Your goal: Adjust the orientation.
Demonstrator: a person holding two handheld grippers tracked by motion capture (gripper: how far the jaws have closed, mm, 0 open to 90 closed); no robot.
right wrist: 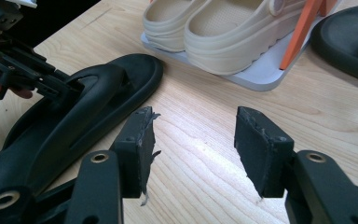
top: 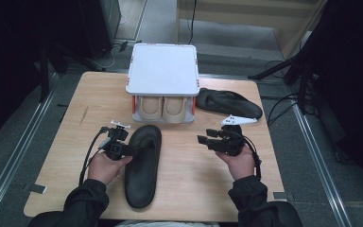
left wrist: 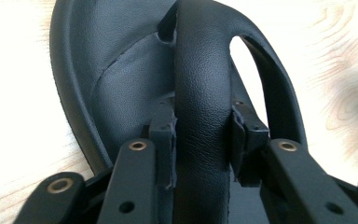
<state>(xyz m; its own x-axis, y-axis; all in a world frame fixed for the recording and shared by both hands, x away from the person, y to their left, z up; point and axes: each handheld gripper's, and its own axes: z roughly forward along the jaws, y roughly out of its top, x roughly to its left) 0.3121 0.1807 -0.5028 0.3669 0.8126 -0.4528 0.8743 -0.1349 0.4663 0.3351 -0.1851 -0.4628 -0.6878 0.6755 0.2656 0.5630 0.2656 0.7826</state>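
A black flip-flop sandal point(top: 142, 165) lies flat on the wooden table point(top: 194, 184), lengthwise toward the person, left of the table's middle, its toe end pointing at the white shoe rack point(top: 163, 71) that stands at the far edge. The left gripper point(top: 123, 150) reaches in from the sandal's left side and is clamped on the strap point(left wrist: 200, 102): in the left gripper view the two black pads point(left wrist: 164, 135) press against either side of the thick leather-like band, which rises between them and runs on to the toe post, with the sandal's footbed below and pale wood beyond. The left hand point(top: 105, 166) holds that gripper just beside the sandal's edge. To the right, well apart from the sandal, the right gripper point(top: 207, 137) hangs over bare wood in the right hand point(top: 241, 161), its jaws spread wide with nothing between them; the right gripper view shows the grain of the table through the gap, and the worn pads point(right wrist: 140, 140) touch nothing. Under the rack's white top sits a pair of beige clogs point(top: 163, 108), side by side, heels toward the person, between orange uprights. A second black sandal point(top: 227, 103) lies on the table just right of the rack, beyond the right gripper, turned at a slant
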